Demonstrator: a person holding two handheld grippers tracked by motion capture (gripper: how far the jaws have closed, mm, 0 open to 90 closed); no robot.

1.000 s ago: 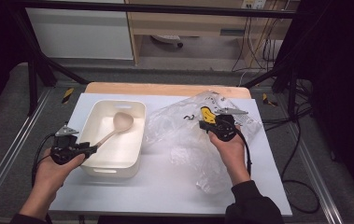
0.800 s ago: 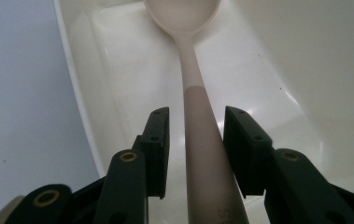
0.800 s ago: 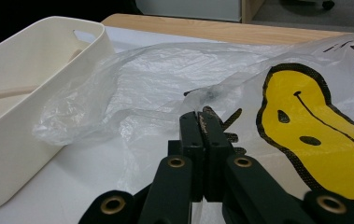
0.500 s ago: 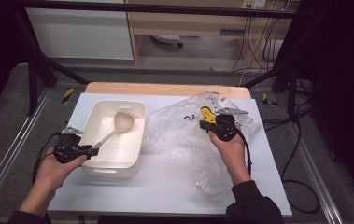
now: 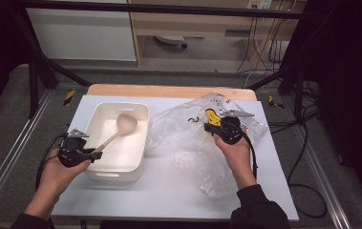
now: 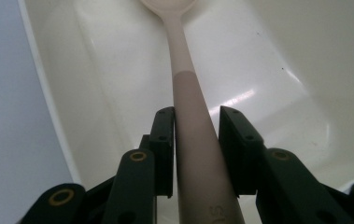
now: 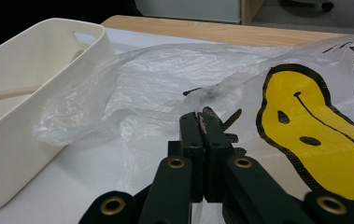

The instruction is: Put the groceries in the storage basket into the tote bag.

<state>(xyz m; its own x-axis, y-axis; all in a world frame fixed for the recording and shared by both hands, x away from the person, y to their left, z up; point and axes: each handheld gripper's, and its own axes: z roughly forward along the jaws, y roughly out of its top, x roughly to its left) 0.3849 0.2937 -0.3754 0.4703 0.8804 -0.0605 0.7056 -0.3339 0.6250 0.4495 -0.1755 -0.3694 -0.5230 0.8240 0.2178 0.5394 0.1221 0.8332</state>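
Note:
A pale wooden spoon lies with its bowl in the white bin and its handle sticking out over the near-left rim. My left gripper has that handle between its jaws. The jaws have just been closing. In the left gripper view one pad touches the handle and a thin gap shows at the other. My right gripper is shut on the film of a clear plastic bag printed with a yellow smiley. The film bunches at its tips.
The bin's wall stands just left of the crumpled bag. Both sit on a white sheet over a wooden tabletop. Black frame bars and cables run along the table's sides.

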